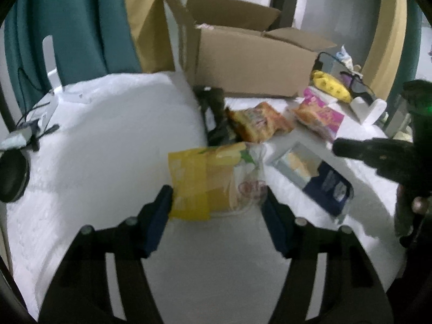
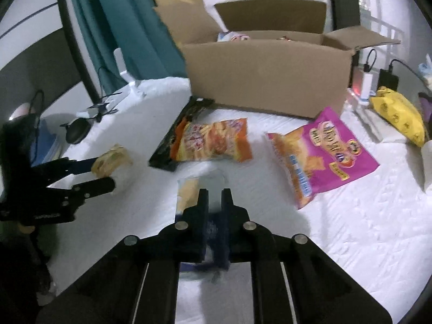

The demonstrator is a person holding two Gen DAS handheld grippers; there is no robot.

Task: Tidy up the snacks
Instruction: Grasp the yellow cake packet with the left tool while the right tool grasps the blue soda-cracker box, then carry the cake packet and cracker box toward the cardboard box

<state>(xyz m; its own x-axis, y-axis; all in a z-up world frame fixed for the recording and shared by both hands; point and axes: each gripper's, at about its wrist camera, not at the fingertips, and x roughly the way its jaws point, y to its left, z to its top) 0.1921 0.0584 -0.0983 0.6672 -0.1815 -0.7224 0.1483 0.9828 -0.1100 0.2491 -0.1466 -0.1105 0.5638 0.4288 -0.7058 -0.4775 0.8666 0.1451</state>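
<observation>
— Where's the yellow snack bag (image 1: 208, 181)?
— Between the left gripper (image 1: 217, 202)'s half-open fingers, pads at both sides — whether they press it, I can't tell.
— And the right gripper (image 2: 214, 197)?
— Narrow, clamped on the blue-and-clear packet (image 2: 194, 191) over the white bedcover (image 2: 351, 229).
— The rest?
— Orange bag (image 2: 213, 141) and pink bag (image 2: 324, 156) lie mid-cover; the open cardboard box (image 2: 267, 75) stands at the far edge

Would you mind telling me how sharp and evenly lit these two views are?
Left wrist view: soft throughout, yellow snack bag blurred, corners dark. Right wrist view: sharper on the purple bag, box edges bowed by the lens, window glare behind.
</observation>
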